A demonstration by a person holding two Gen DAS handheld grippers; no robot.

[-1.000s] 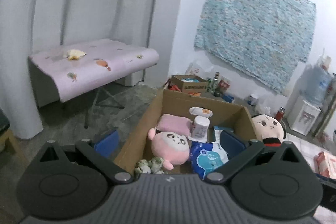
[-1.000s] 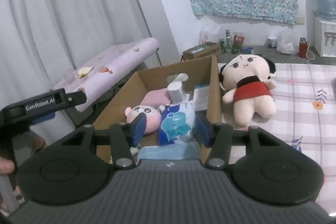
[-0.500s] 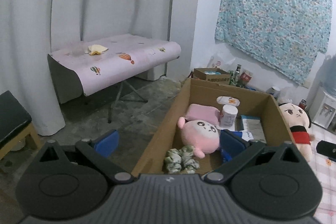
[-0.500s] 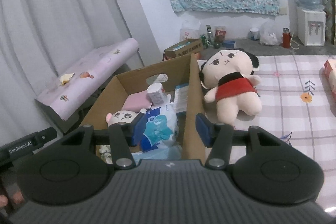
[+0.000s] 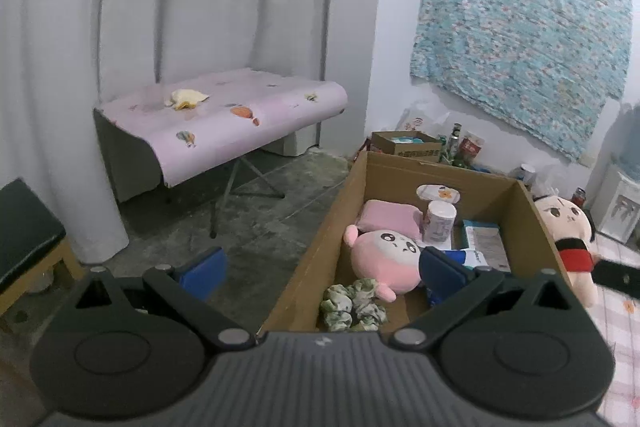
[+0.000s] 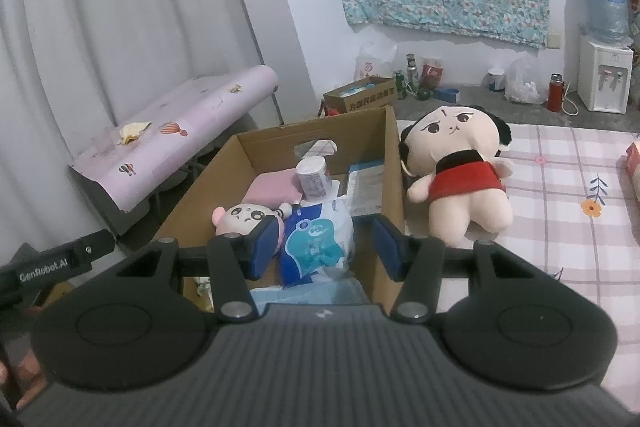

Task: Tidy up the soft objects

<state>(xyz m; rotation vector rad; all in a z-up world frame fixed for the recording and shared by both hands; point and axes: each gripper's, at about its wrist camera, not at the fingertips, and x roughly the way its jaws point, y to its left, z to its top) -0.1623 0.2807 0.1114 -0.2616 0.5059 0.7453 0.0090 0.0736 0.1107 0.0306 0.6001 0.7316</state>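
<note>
Both tongs are empty: the right tongs [image 6: 324, 245] stand half open and the left tongs [image 5: 320, 265] wide, tilted down over the open brown cardboard box [image 6: 394, 167]. It already holds the round pink plush toy [image 5: 386, 261], probably as the collecting bin. The big-headed doll in red [image 6: 460, 179] lies outside on the checked mat [image 6: 560, 195], likely next.

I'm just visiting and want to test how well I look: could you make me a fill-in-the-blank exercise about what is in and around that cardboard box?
1. The pink round plush lies ____ the cardboard box.
2. The big doll lying outside the box on the checked mat wears a ____ top.
3. Behind the pink plush, by a pink cushion, a white canister stands ____.
4. Both the left gripper and the right gripper are ____, gripping nothing.

Missing words: inside; red; upright; open
</note>
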